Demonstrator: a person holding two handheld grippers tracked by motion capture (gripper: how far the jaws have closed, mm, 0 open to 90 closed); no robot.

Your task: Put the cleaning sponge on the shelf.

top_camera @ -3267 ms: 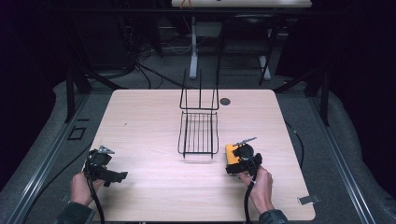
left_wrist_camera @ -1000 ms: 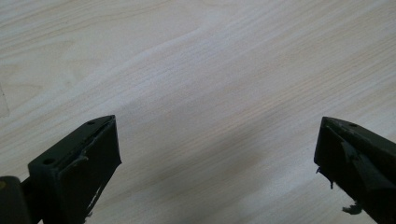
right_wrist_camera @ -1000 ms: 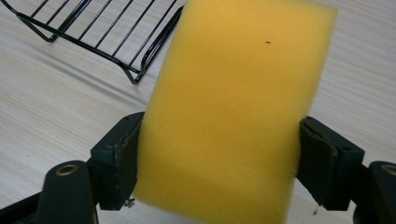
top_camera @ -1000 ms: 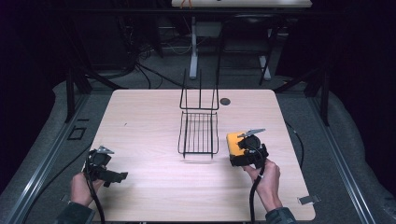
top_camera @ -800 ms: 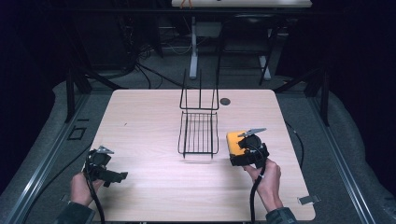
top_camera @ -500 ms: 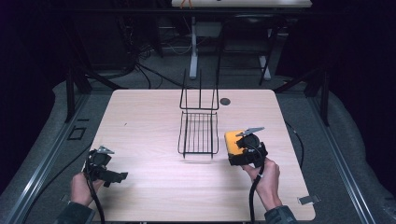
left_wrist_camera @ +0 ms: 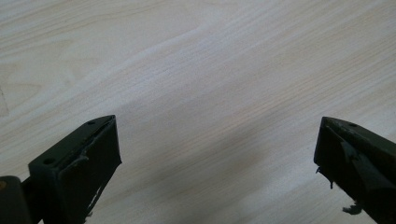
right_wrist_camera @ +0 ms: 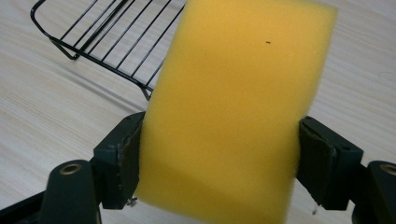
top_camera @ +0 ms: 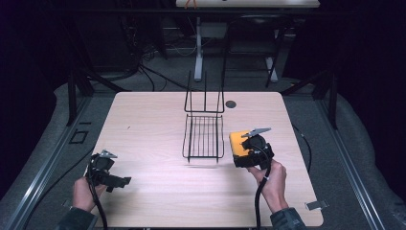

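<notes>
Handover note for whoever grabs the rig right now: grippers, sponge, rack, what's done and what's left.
Right gripper: shut on the yellow sponge, held just right of the wire rack.
Left gripper: open, nothing between its jaws, over bare table at the near left.
Done: sponge is gripped.
Left: likely set the sponge in the rack, which has nothing in it, then release. Left gripper has no job yet.

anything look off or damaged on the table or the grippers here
Mostly tidy. The one flaw: the black lining on the left gripper pads is frayed and peeling at the edges. The yellow sponge sits squarely in the right gripper, beside the upright wire rack.
</notes>
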